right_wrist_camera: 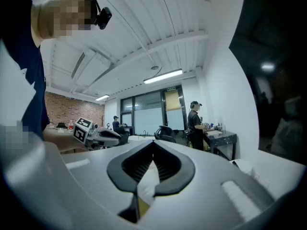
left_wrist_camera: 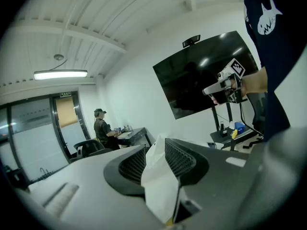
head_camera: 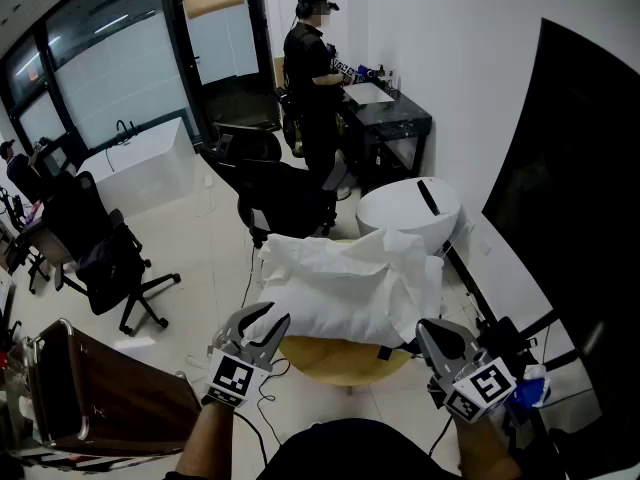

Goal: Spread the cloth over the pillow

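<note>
Head view: cloth [head_camera: 370, 268] sits rumpled on the pillow [head_camera: 305, 318] on the round tabletop [head_camera: 345, 363], so spreading's still left; left gripper view: left claw [left_wrist_camera: 156, 150] pinches cloth; right gripper view: right claw [right_wrist_camera: 153, 146] clamped on cloth too

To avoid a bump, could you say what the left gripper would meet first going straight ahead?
The left gripper would likely press into the crumpled white cloth it pinches, over the soft white pillow; depth unclear.

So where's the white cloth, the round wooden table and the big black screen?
white cloth [head_camera: 385, 268]: head view, crumpled top fold.
round wooden table [head_camera: 340, 361]: head view, front rim.
big black screen [head_camera: 575, 198]: head view, panel's middle.
</note>
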`<state>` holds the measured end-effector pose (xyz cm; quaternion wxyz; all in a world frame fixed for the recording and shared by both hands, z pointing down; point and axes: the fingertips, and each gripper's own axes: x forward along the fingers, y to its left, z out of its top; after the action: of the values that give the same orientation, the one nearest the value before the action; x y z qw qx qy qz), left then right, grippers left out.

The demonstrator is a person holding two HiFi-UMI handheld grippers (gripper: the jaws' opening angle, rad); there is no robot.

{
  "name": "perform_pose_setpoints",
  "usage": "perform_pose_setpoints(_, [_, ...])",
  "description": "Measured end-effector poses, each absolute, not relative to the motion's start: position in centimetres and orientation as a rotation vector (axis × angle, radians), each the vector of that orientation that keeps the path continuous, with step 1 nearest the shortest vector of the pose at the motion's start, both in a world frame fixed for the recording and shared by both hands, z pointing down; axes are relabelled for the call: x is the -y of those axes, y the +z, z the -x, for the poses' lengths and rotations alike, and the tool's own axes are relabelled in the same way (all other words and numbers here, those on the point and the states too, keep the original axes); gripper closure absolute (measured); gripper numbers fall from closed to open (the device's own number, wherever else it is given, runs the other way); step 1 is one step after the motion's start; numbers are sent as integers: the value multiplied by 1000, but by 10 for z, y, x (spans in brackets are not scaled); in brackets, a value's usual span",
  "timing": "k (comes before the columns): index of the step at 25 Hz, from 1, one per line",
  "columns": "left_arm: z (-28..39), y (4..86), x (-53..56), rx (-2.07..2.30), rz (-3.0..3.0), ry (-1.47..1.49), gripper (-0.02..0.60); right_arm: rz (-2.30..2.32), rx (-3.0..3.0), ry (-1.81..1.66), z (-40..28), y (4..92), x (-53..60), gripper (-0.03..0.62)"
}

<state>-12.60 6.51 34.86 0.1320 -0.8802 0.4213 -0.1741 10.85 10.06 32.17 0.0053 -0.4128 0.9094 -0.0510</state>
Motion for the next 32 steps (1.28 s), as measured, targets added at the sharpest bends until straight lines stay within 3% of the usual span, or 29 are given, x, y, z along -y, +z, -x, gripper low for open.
perform_pose_setpoints(13, [153,386,11,-1342,2498,-722,466,1241,-2917,-2,-116,311,-46,576])
perform_pose_setpoints(23, [202,450,123,-1316,2575,-909,466,1304,-2930,38,-83,302,27,569])
perform_pose_setpoints(26, [206,464,151,-1253,2612,-933,432,1339,-2917,24,-72,300,50,566])
perform_pose_setpoints(32, [204,506,196,-1135,2689,-1031,428,1401,-2902,83,-50,294,86,562])
